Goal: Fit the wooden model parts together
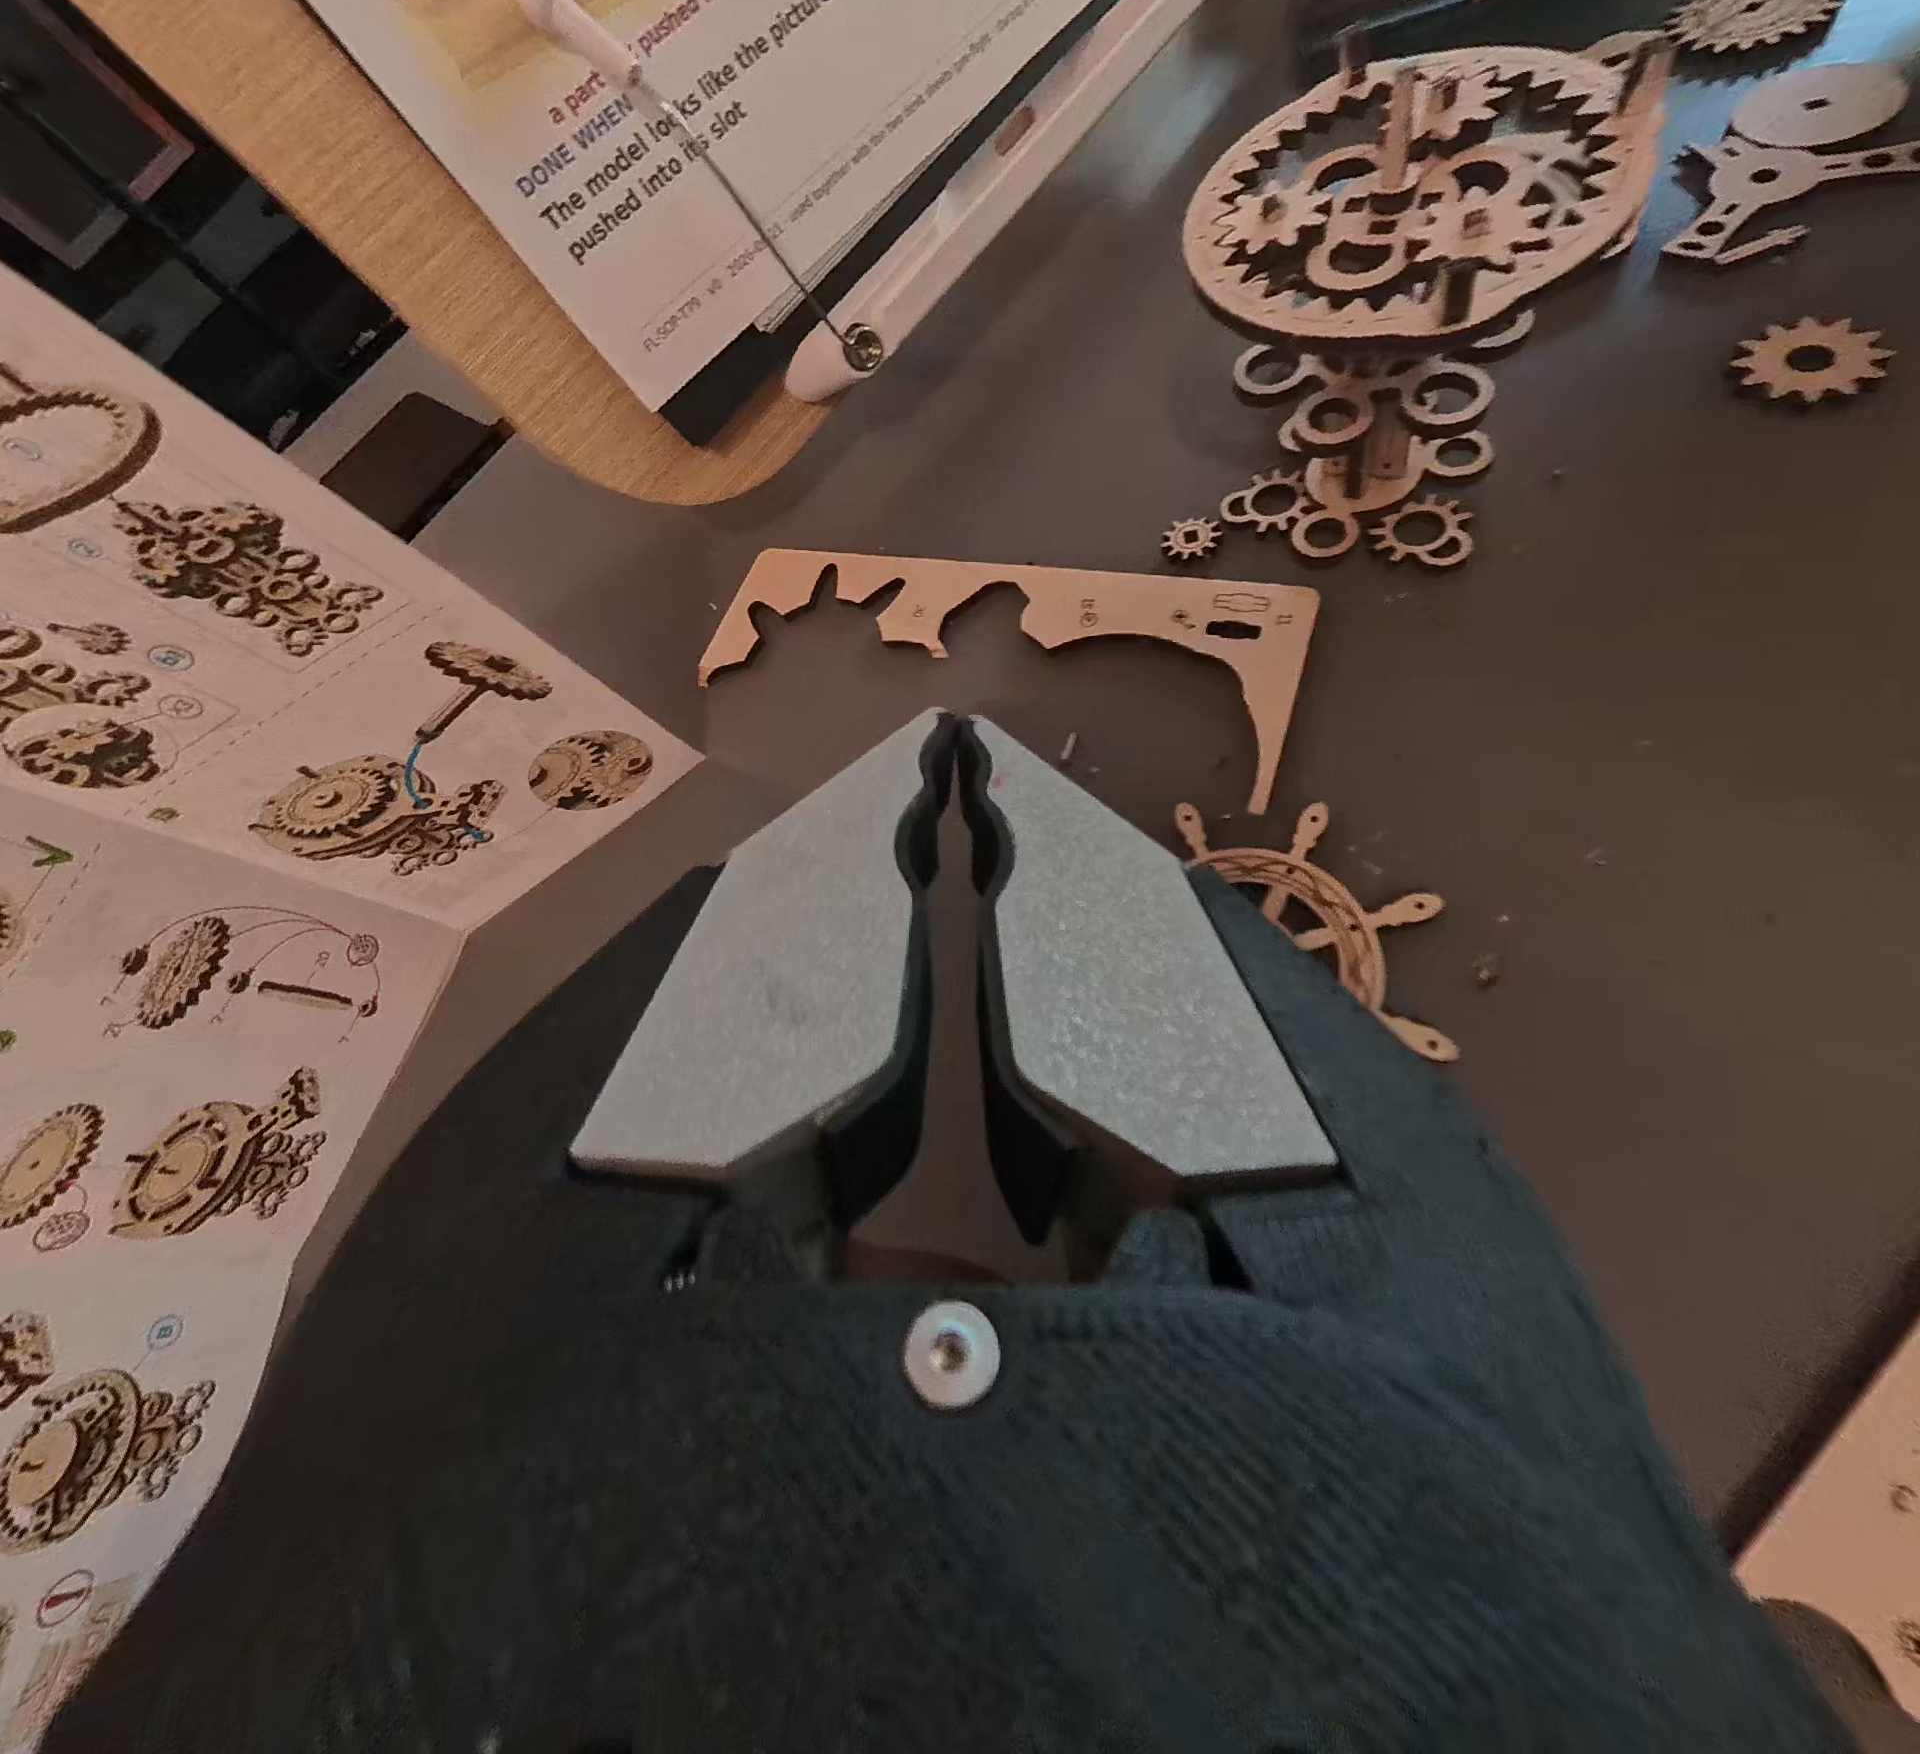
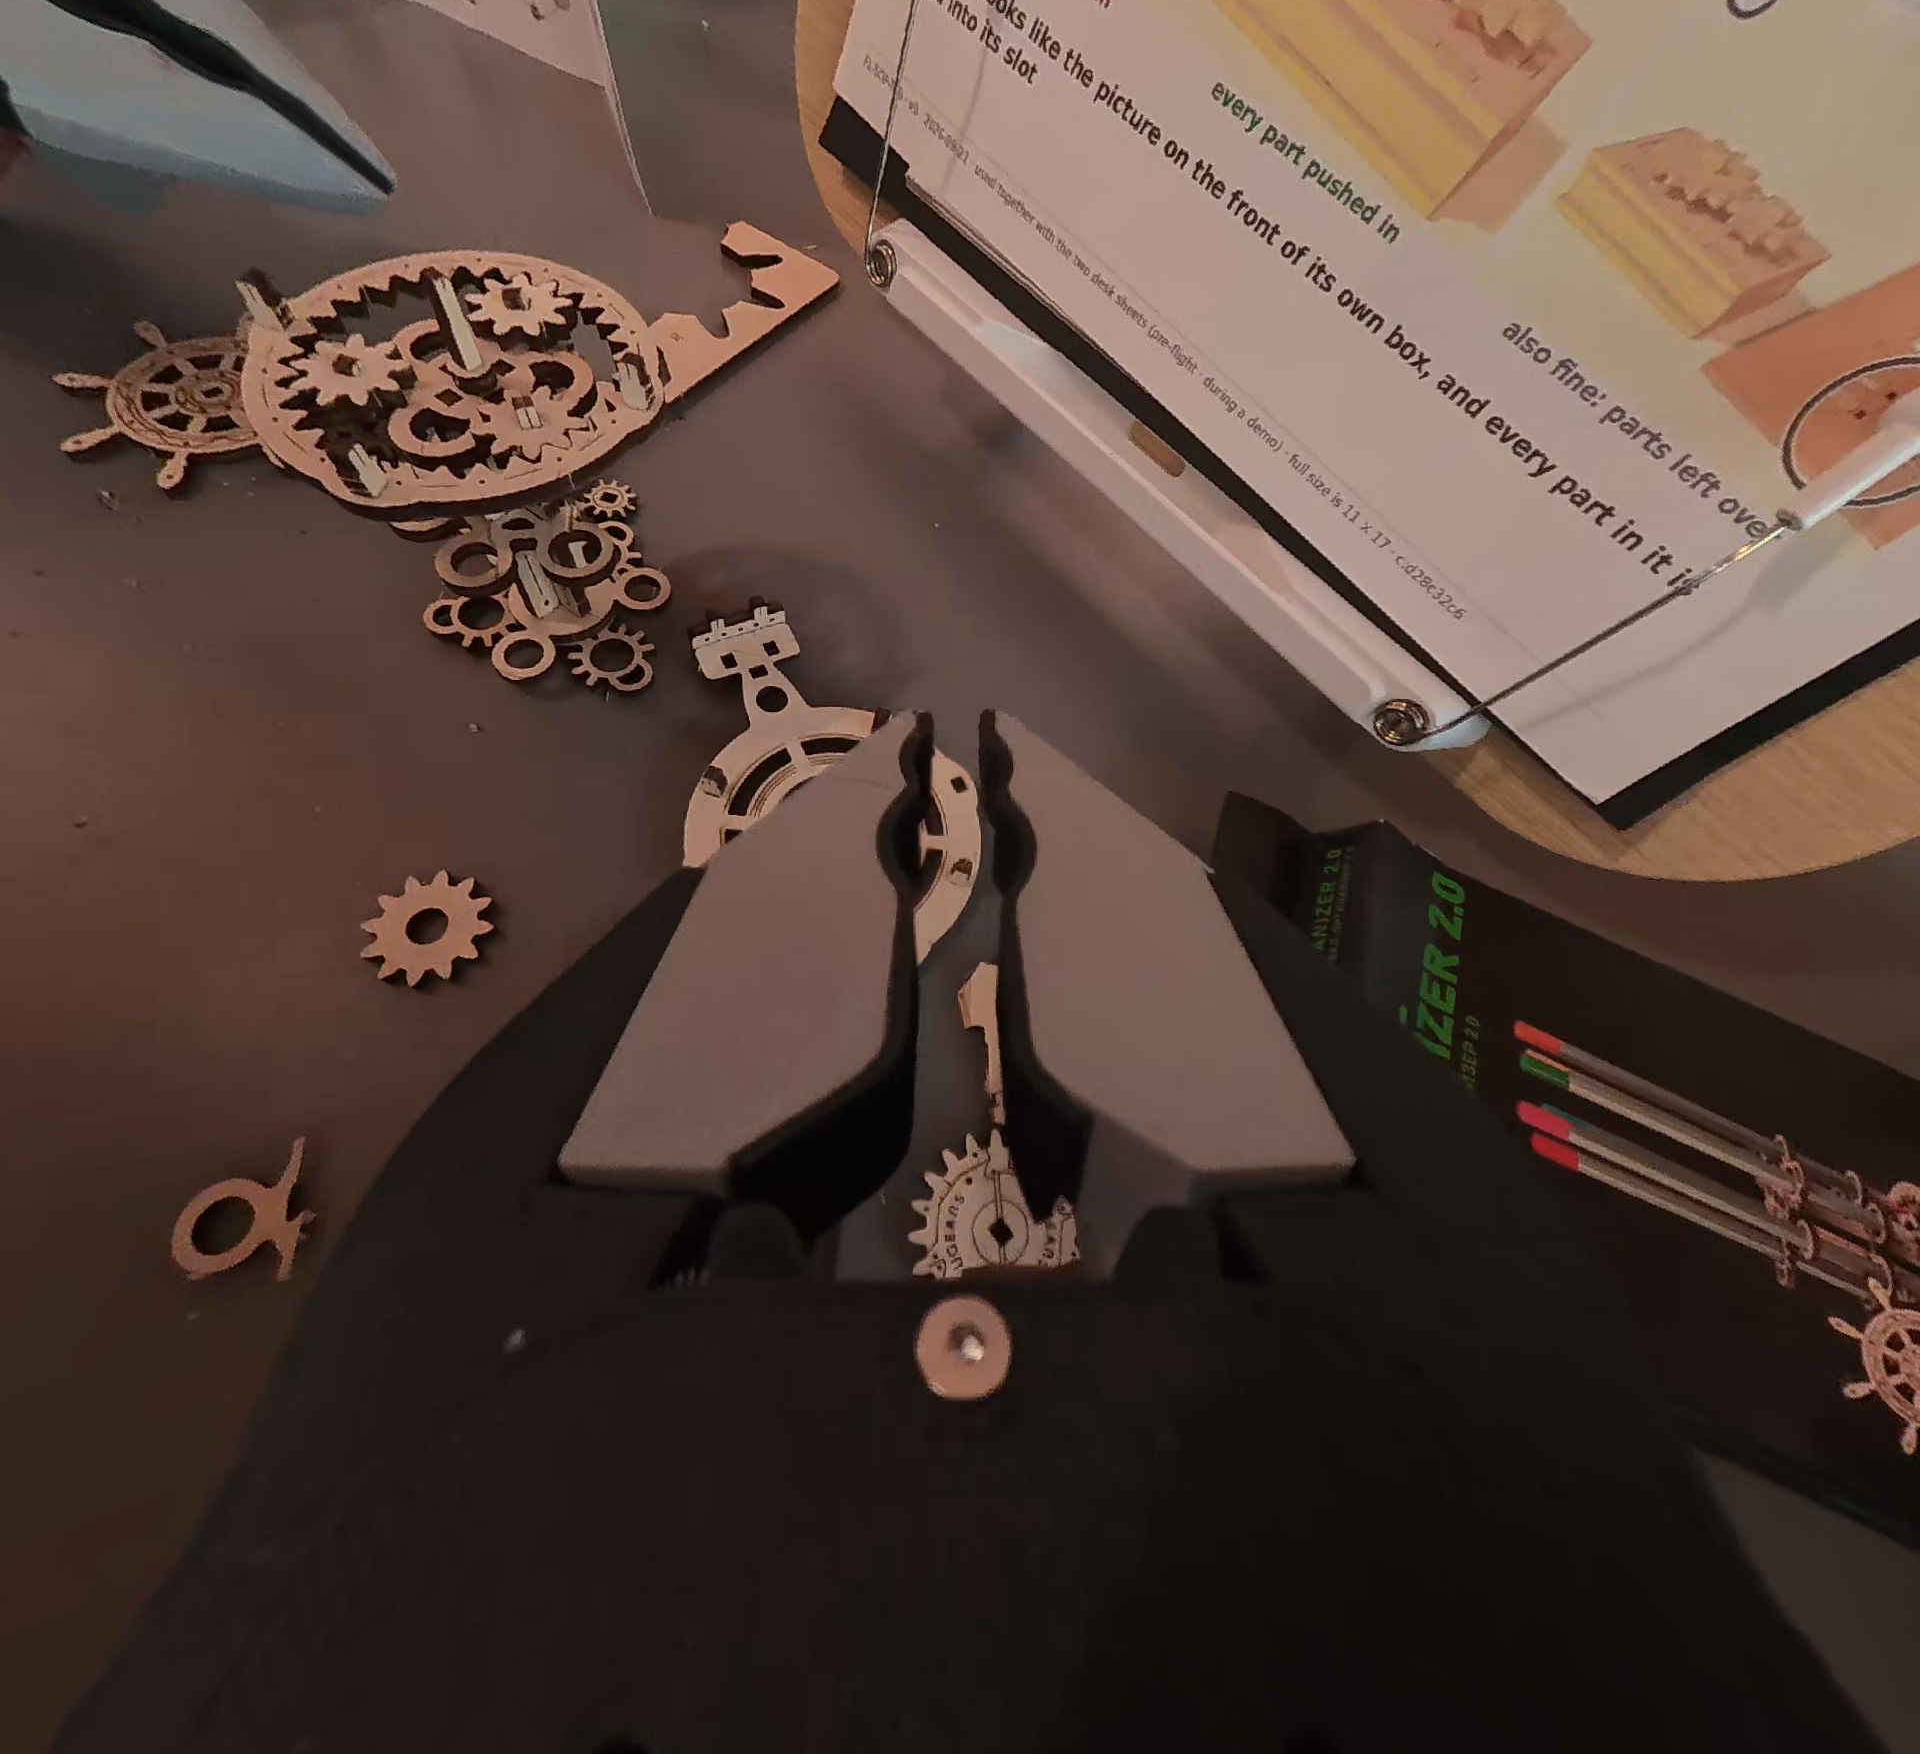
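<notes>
The half-built wooden gear model (image 1: 1403, 198) stands on the dark table (image 1: 1610, 873); it also shows in the right wrist view (image 2: 447, 374). My left gripper (image 1: 958, 719) is shut with nothing in it, low over the table just short of a wooden offcut sheet (image 1: 1039, 608). My right gripper (image 2: 954, 717) hovers with its tips a narrow gap apart and nothing pressed between them. Below it lie a ring part with a stem (image 2: 769, 769) and a gear with a pointer (image 2: 966, 1216).
A ship's wheel part (image 1: 1320, 915) lies right of my left fingers. Loose pieces include a small gear (image 2: 426, 925) and a loop piece (image 2: 234, 1221). An instruction booklet (image 1: 208, 769) lies left. A stand with a printed sheet (image 2: 1351, 198) and a dark box (image 2: 1558, 1081) are on the right. There is about 20 cm between the tips of the two grippers. The small gear (image 2: 426, 925) is closer to my right gripper, around 11 cm from its tips; the left tips are 20 cm off. Look for it in the left wrist view (image 1: 1804, 369) too.
</notes>
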A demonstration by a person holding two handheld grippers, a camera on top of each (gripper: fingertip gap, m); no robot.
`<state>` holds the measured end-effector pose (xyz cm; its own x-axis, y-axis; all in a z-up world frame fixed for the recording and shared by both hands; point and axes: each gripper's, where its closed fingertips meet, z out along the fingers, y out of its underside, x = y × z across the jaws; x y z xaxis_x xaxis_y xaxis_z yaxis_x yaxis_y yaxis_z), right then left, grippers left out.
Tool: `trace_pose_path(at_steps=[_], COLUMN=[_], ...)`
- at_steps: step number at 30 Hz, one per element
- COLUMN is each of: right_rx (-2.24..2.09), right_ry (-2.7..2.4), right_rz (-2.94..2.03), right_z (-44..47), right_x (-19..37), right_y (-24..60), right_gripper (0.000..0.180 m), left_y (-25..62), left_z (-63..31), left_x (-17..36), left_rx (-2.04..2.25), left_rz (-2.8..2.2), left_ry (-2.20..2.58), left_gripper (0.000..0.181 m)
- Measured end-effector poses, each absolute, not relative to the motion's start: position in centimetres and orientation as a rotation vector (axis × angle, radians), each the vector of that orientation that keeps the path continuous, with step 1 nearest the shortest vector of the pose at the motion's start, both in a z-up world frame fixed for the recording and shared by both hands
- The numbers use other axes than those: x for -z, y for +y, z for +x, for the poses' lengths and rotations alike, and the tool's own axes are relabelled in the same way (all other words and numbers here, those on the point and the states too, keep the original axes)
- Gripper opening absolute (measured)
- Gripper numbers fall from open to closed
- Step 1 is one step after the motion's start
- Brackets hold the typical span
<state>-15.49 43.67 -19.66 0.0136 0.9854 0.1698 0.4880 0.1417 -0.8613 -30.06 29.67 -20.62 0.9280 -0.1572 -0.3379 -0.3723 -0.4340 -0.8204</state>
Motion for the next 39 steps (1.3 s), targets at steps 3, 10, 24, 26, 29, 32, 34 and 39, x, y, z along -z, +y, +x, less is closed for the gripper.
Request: trace_pose_path(at_steps=[3,10,24,26,29,32,34,39], right_rx=[-0.775,-0.847,-0.878,-0.875,-0.867,-0.9,-0.904,-0.928], right_ry=[-1.593,-1.596,-1.532,-1.562,-1.583,-1.585,-1.586,-1.611], right_rz=[-1.475,-1.517,-1.513,-1.509,-1.516,-1.524,-1.511,-1.504], right_z=[-15.7,-16.2,-14.7,-14.5,-14.6,-14.8,-14.9,-14.8], right_x=[19.8,20.1,19.0,19.4,19.8,19.7,19.4,19.2], right_y=[43.5,43.0,43.5,43.1,42.8,42.4,42.2,41.6], right_gripper=[0.015,0.045,0.054,0.053,0.053,0.054,0.053,0.05], left_y=[29.7,29.7,28.7,28.6,28.7,28.7,28.6,28.6], left_z=[-31.0,-32.8,-33.6,-33.6,-33.7,-33.8,-33.8,-33.5], left_x=[20.5,19.2,17.5,17.7,17.9,18.1,18.3,18.9], left_rx=[-0.281,-0.301,-0.266,-0.264,-0.262,-0.247,-0.242,-0.212], left_rz=[-2.019,-1.945,-1.855,-1.86,-1.875,-1.891,-1.905,-1.949], left_ry=[0.354,0.287,0.141,0.148,0.148,0.138,0.136,0.125], left_gripper=[0.0,0.0,0.0,0.0,0.001,0.001,0.001,0.003])
